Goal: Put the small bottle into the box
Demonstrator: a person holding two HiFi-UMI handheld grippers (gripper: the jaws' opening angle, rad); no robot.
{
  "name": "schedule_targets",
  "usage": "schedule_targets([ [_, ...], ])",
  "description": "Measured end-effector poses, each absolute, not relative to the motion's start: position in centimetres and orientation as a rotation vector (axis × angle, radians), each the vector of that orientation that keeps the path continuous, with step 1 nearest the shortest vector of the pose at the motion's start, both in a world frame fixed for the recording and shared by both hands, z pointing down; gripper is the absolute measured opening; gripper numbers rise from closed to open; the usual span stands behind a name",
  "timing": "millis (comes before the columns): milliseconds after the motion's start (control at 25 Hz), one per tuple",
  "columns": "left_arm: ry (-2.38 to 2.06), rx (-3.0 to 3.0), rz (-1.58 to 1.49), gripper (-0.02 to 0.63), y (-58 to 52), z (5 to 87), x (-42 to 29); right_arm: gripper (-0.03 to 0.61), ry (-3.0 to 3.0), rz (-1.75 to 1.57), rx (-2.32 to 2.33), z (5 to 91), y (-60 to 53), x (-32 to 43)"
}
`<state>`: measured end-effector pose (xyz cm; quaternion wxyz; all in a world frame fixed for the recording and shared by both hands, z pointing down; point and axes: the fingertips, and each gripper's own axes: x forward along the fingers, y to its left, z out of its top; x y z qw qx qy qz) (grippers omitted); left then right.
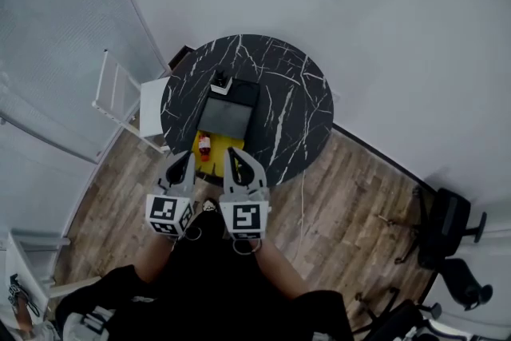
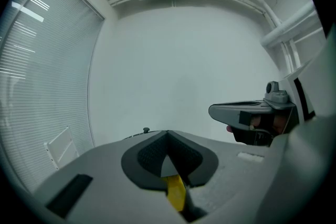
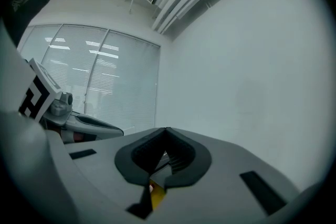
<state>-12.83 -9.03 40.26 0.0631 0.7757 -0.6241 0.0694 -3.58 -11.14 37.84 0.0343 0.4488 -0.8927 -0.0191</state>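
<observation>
In the head view a small red bottle [image 1: 204,144] lies on a yellow sheet [image 1: 220,148] at the near edge of a round black marble table [image 1: 295,100]. Just behind the sheet stands an open dark box [image 1: 228,115] with a bare grey inside. My left gripper [image 1: 184,161] and right gripper [image 1: 235,159] hover side by side over the table's near edge, both short of the bottle. Both point roughly level, with jaws together and nothing between them. In the left gripper view the left gripper [image 2: 168,135] is shut; in the right gripper view the right gripper [image 3: 167,131] is shut too.
A small black-and-white object [image 1: 221,81] sits behind the box. A white chair [image 1: 120,96] stands against the table's left side. Black office chairs [image 1: 445,229] are on the wooden floor at lower right. Blinds cover the windows to the left.
</observation>
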Motion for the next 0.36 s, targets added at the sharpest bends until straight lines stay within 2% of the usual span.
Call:
schedule_targets([
  [360, -1.881, 2.364, 0.237, -0.003, -10.1, 40.0, -13.5, -0.005, -2.731, -0.082, 1.434, 37.2, -12.2, -3.0],
])
